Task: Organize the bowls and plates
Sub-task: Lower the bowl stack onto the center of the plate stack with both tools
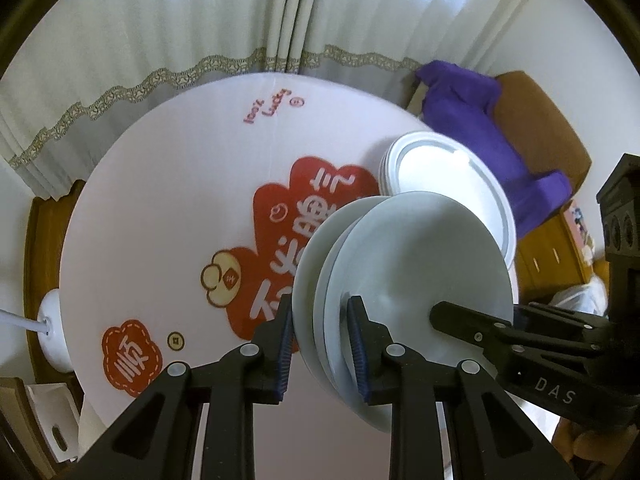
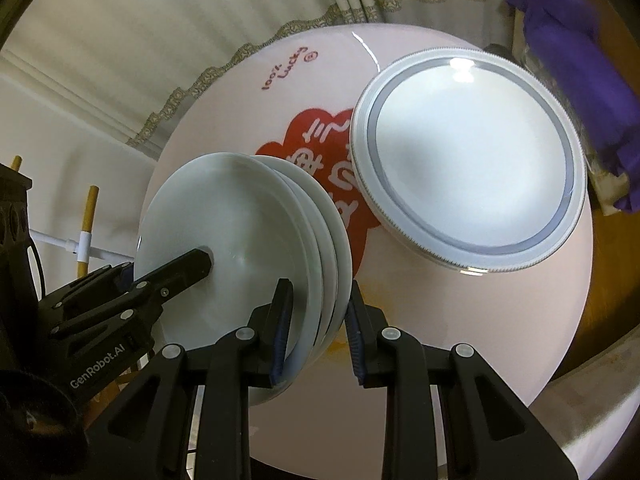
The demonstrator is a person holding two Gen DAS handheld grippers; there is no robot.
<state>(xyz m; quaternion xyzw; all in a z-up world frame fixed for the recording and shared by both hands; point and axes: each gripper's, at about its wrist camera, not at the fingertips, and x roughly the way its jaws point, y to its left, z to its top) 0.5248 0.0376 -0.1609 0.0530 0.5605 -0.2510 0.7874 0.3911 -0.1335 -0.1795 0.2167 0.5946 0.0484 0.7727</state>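
A stack of small white shallow dishes [image 1: 420, 248] [image 2: 224, 208] hangs tilted above the round table [image 1: 160, 200] [image 2: 440, 320]. My left gripper [image 1: 322, 344] is shut on one side of the stack's rims, blue pads pressing from both sides. On the opposite side my right gripper [image 2: 319, 332] is shut on the rims too. Each view shows the other gripper's finger [image 1: 460, 322] [image 2: 180, 276] lying on the top dish. A stack of larger white plates with a grey band [image 1: 440, 176] [image 2: 468, 152] rests on the table behind.
The table wears a pale cover with red print. A purple cloth [image 1: 472, 120] [image 2: 580, 60] lies on a brown chair behind the large plates. Curtains hang at the back. Wooden drawers [image 1: 548, 252] stand at right; a rack with wooden pegs [image 2: 86, 232] stands at left.
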